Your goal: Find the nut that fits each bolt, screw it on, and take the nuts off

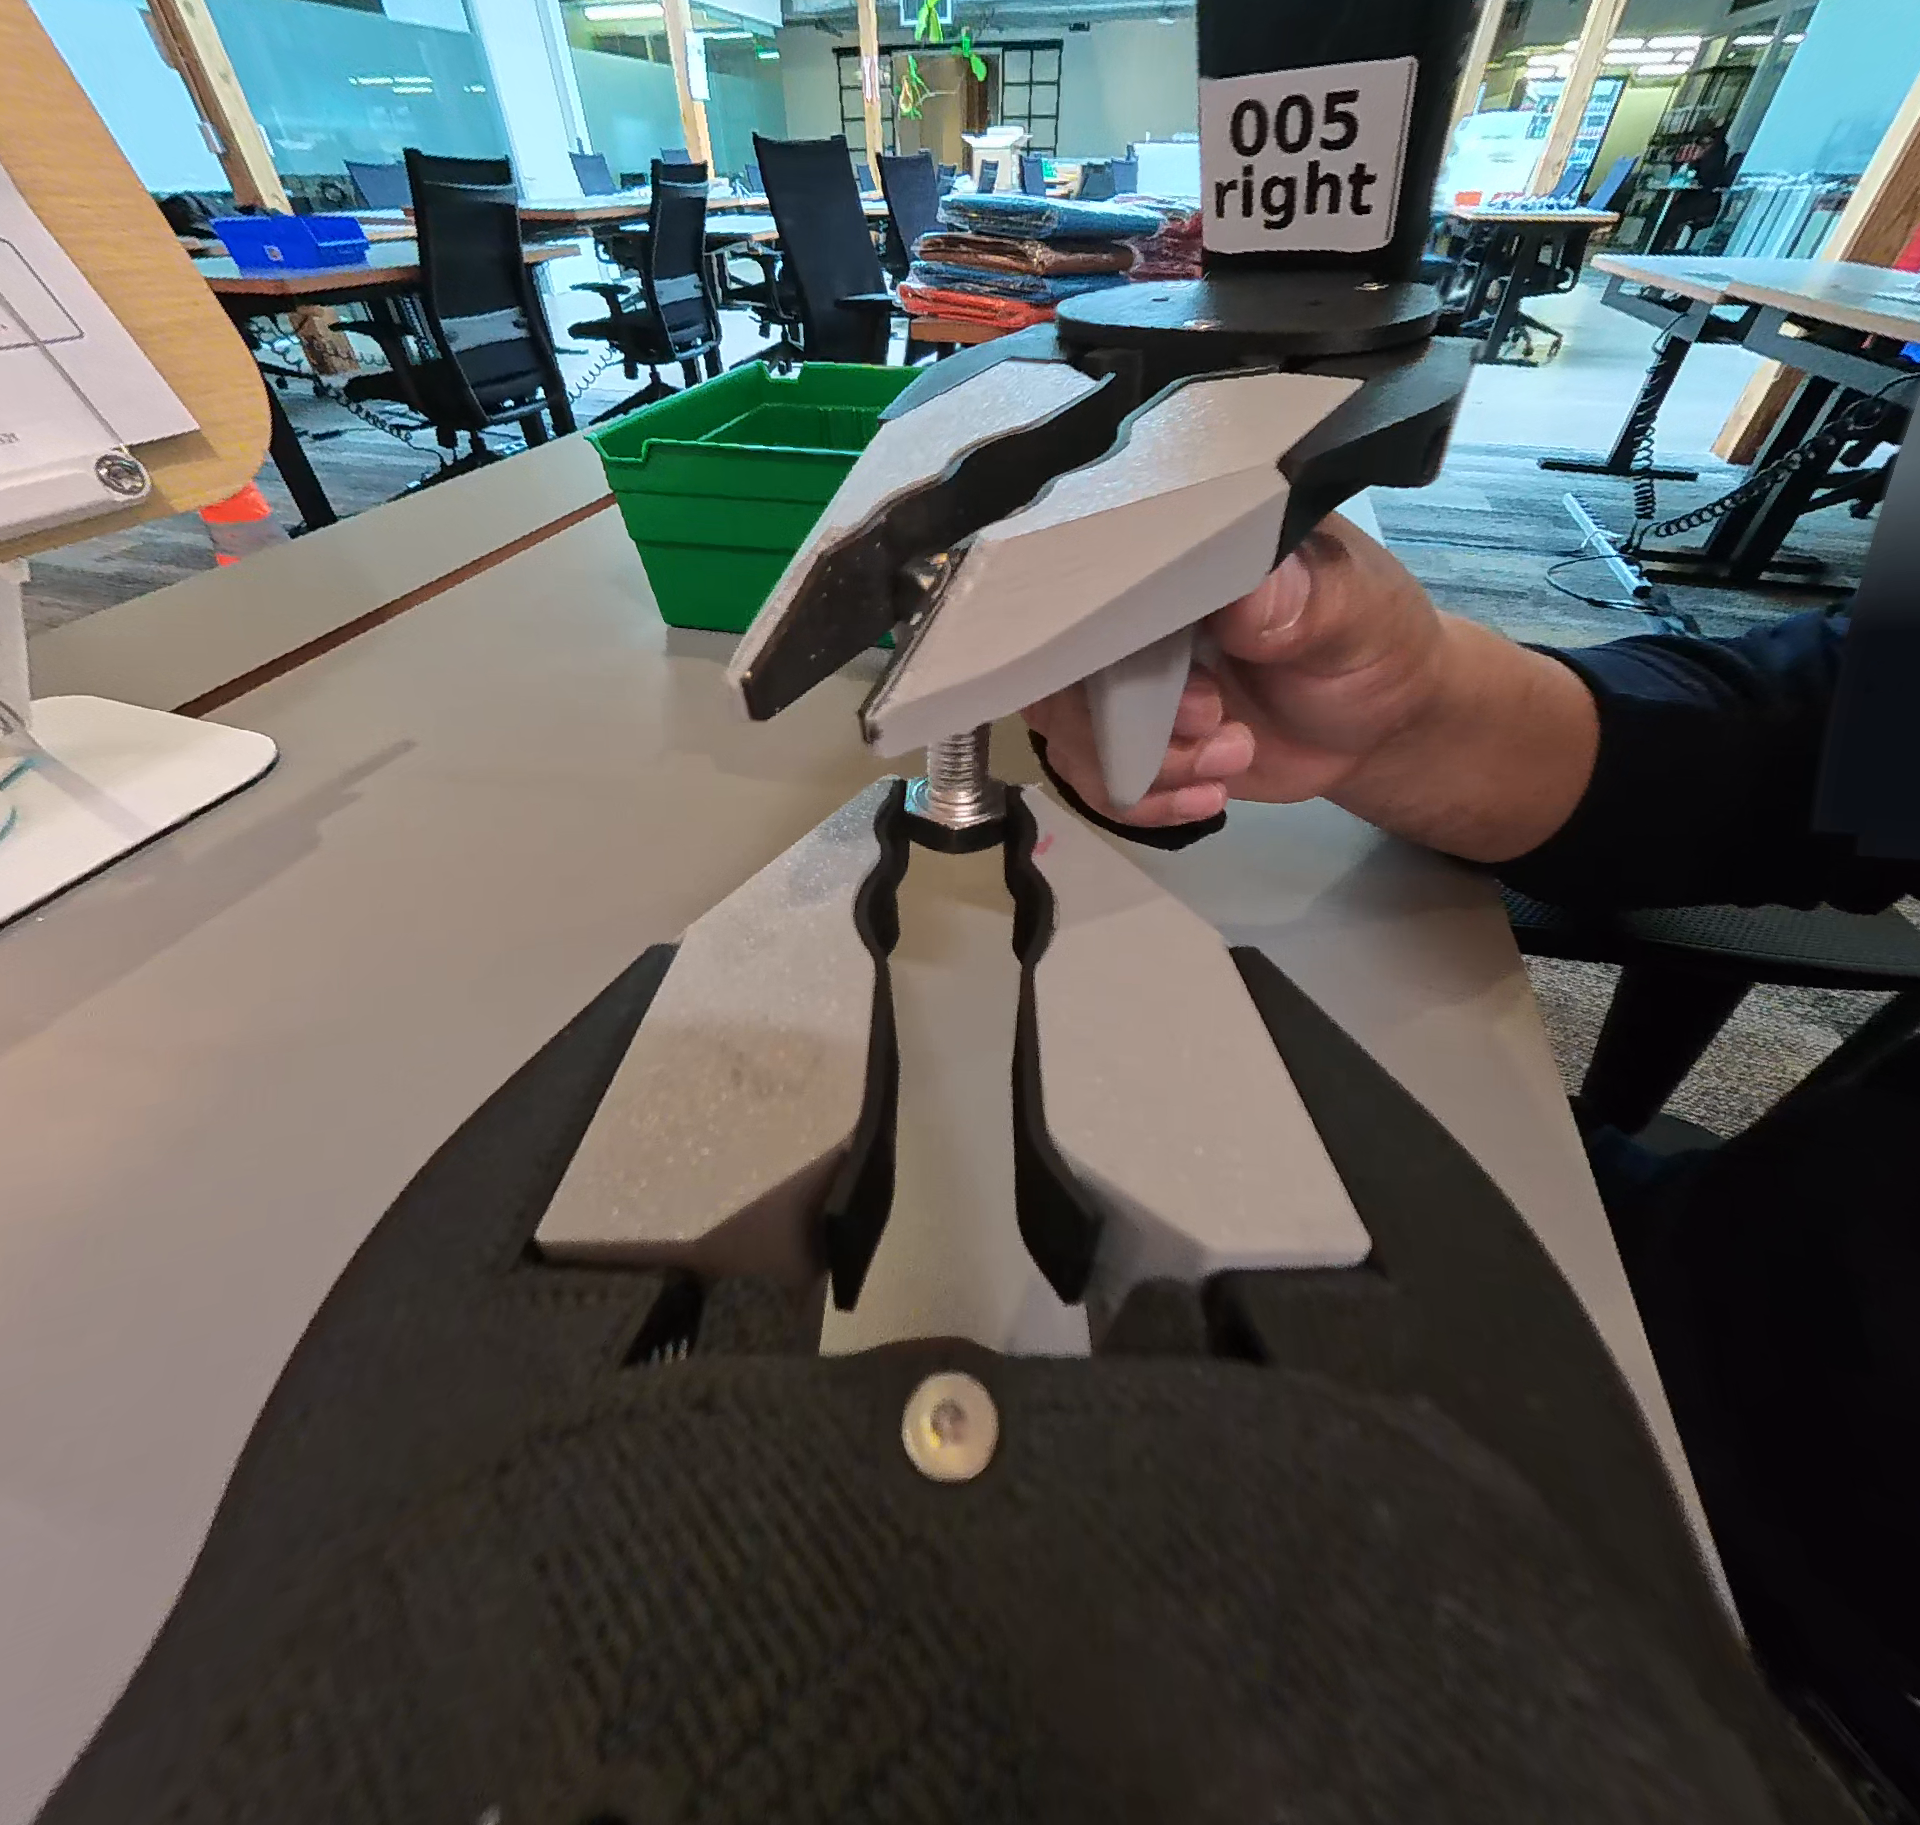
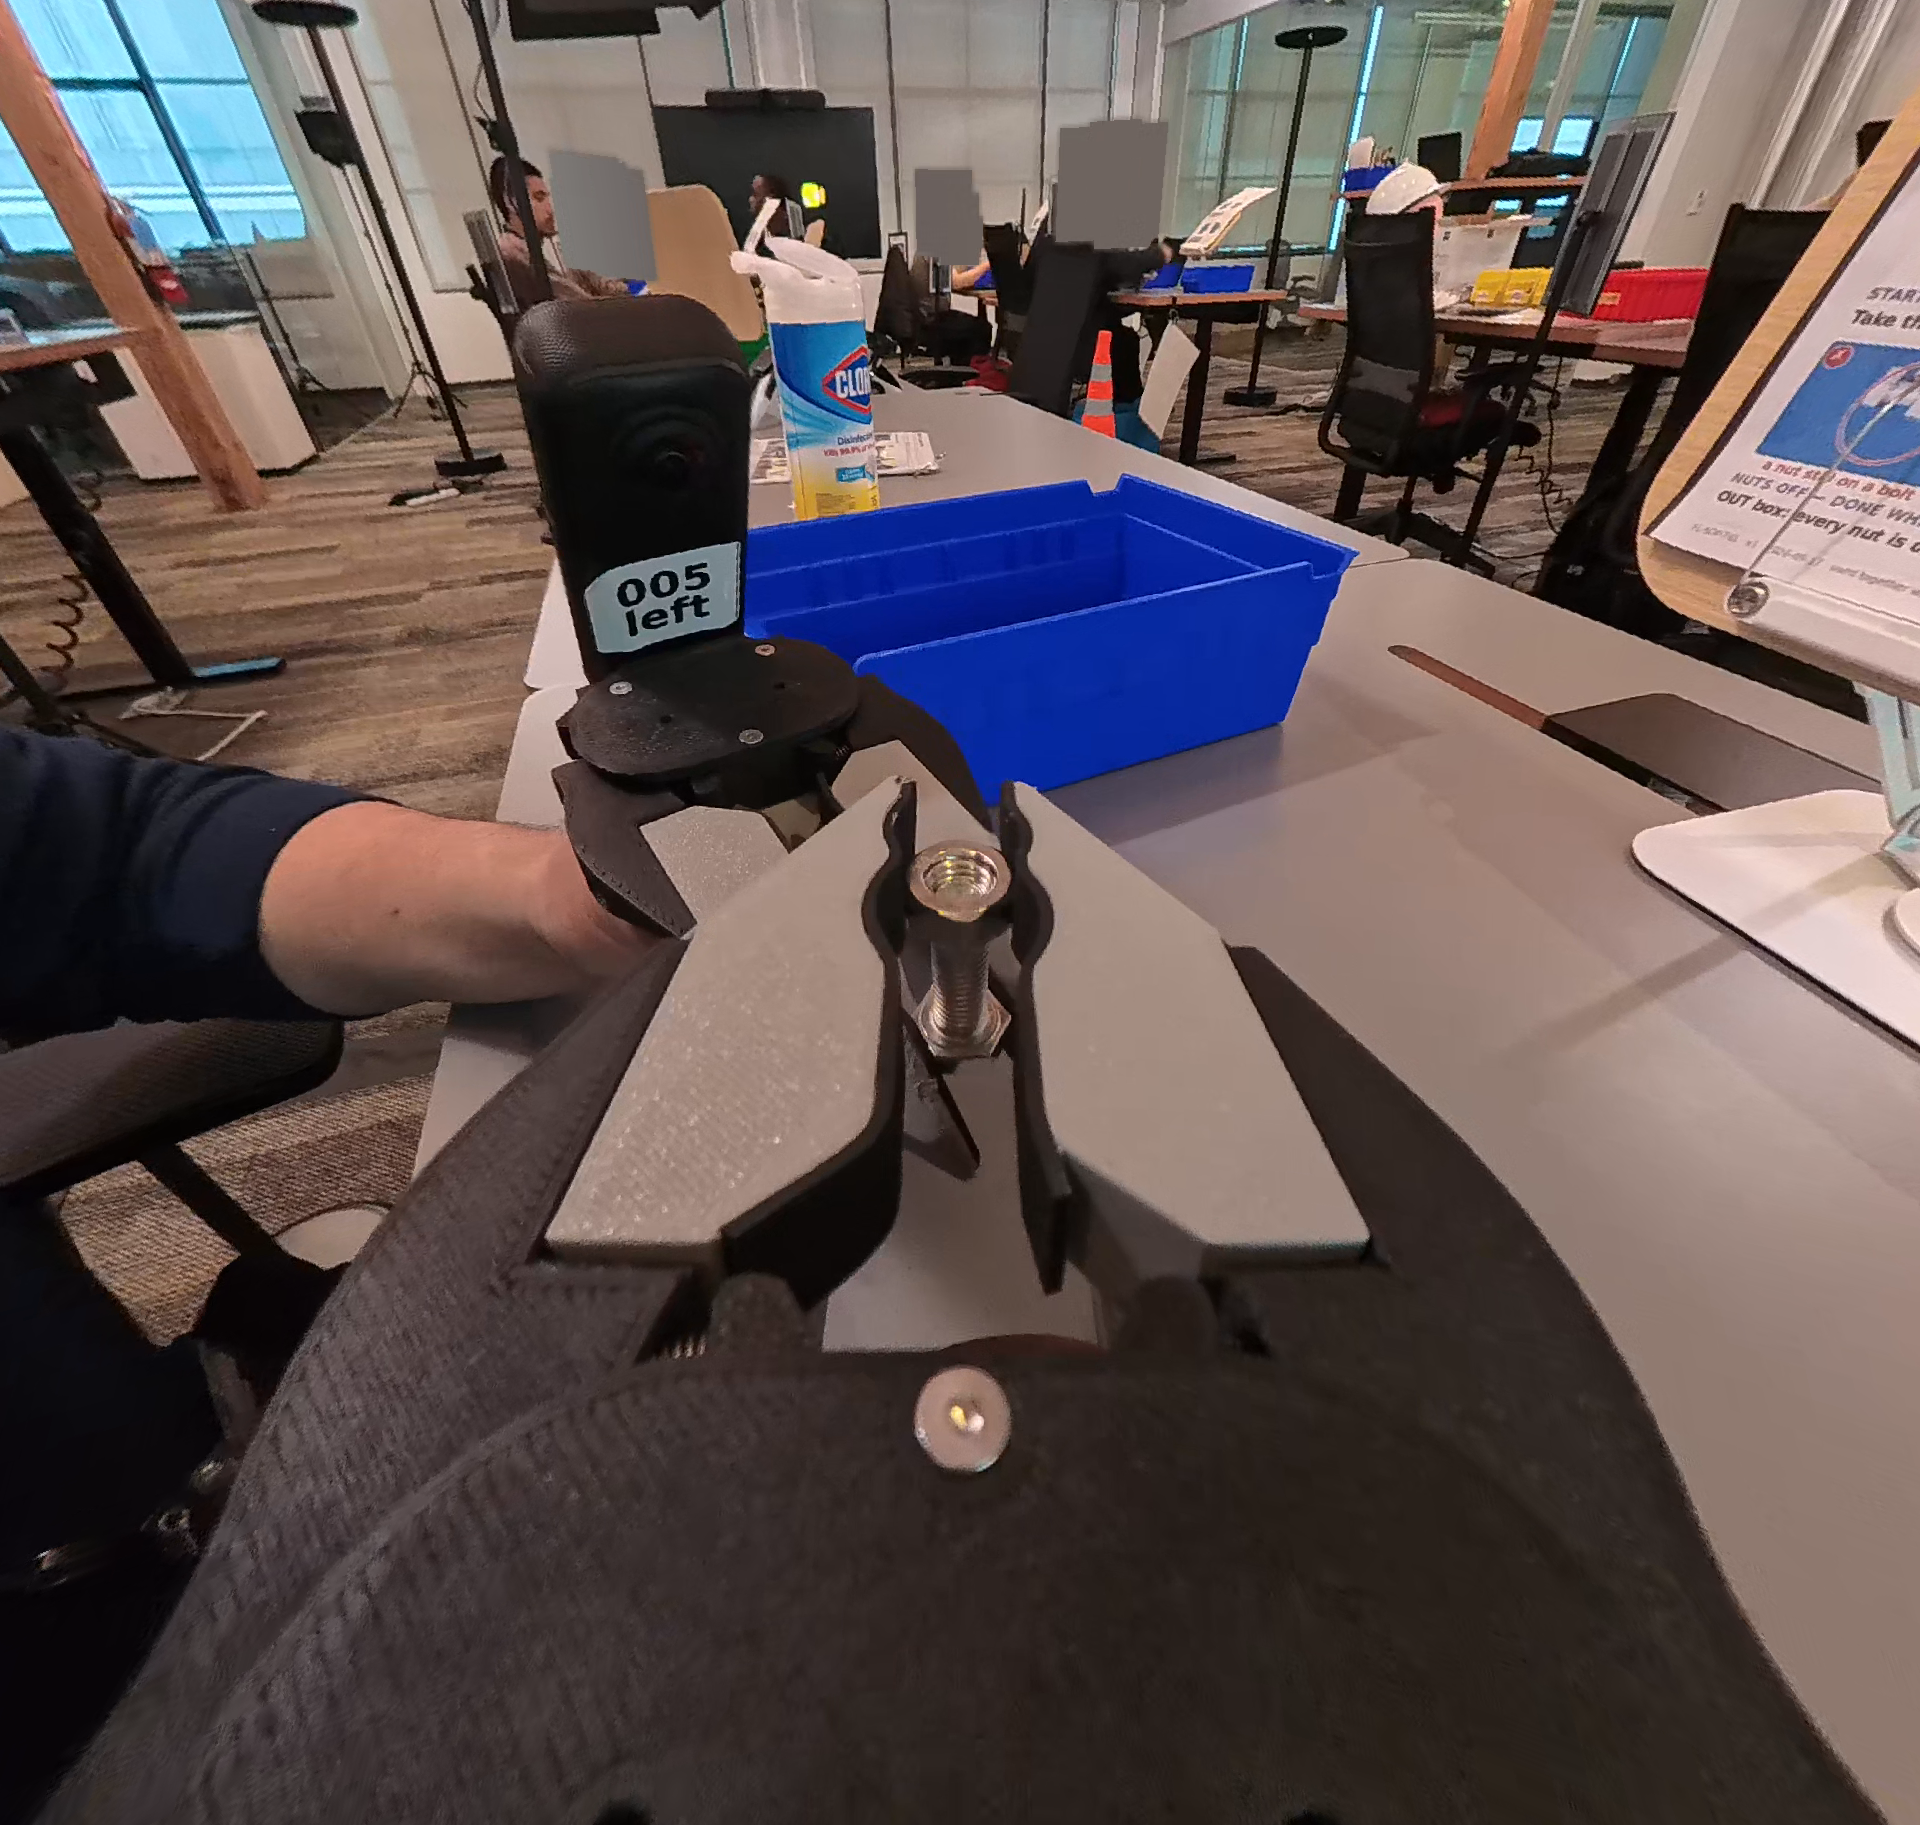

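Note:
My left gripper (image 1: 954, 819) is shut on the hex head of a silver bolt (image 1: 961, 773) and holds it upright above the grey table (image 1: 416, 892), thread pointing up. My right gripper (image 1: 821, 710) comes down from above and is shut on a silver nut (image 1: 935, 570) at the bolt's top end. In the right wrist view the nut (image 2: 958, 882) sits pinched between my right gripper's (image 2: 956, 845) black pads. The bolt's shaft (image 2: 951, 975) runs down from it to the head, which is held by the left gripper's fingers.
A green bin (image 1: 727, 487) stands on the table behind the grippers. A blue bin (image 2: 1091, 653) stands at the other side. A sign stand on a white base (image 2: 1787, 861) is at the table's edge. A wipes canister (image 2: 826, 383) stands farther back. Some 6 centimetres of space lies between my two pairs of fingers.

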Action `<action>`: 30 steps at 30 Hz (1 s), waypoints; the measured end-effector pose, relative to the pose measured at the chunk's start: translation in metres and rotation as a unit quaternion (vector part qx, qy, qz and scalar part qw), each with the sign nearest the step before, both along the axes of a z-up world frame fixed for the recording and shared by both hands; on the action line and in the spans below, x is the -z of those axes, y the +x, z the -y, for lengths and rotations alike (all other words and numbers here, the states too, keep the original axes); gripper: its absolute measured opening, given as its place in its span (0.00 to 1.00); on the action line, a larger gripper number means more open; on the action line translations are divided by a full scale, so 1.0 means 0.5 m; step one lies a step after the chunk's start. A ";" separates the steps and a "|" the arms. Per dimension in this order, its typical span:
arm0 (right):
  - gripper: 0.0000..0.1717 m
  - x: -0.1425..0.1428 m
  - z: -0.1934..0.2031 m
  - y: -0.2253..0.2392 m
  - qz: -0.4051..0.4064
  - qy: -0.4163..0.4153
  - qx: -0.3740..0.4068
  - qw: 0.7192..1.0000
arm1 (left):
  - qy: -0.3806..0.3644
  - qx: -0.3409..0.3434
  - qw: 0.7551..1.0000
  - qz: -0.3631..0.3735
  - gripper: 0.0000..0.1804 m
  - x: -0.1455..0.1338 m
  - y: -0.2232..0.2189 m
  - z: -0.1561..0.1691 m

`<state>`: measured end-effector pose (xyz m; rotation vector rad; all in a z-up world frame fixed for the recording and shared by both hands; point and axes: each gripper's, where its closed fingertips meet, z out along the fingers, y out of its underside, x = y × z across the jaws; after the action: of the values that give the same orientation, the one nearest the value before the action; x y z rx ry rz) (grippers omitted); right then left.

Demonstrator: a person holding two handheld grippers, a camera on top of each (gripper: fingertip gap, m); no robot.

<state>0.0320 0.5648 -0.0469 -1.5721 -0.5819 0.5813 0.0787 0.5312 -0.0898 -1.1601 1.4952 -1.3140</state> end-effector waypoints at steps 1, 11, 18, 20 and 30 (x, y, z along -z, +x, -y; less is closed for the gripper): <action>0.07 -0.001 0.003 -0.001 -0.004 -0.001 -0.006 1.000 | 0.002 0.001 1.000 0.000 0.09 0.000 -0.001 0.001; 0.20 -0.007 0.005 0.016 -0.032 -0.002 0.006 0.999 | -0.012 -0.040 0.999 0.011 0.09 -0.010 -0.007 -0.037; 0.19 0.000 0.002 0.031 -0.005 0.009 0.043 0.999 | -0.025 -0.063 0.998 0.001 0.09 -0.003 -0.007 -0.060; 0.17 0.000 0.000 0.029 -0.003 0.012 0.045 0.999 | -0.022 -0.062 0.998 0.000 0.09 -0.002 -0.007 -0.058; 0.09 0.005 -0.017 0.001 -0.003 -0.005 0.023 1.000 | -0.011 -0.025 1.000 -0.008 0.09 0.004 0.000 -0.019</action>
<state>0.0324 0.5730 -0.0495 -1.5876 -0.5381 0.5549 0.0789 0.5407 -0.0920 -1.2168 1.4581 -1.2925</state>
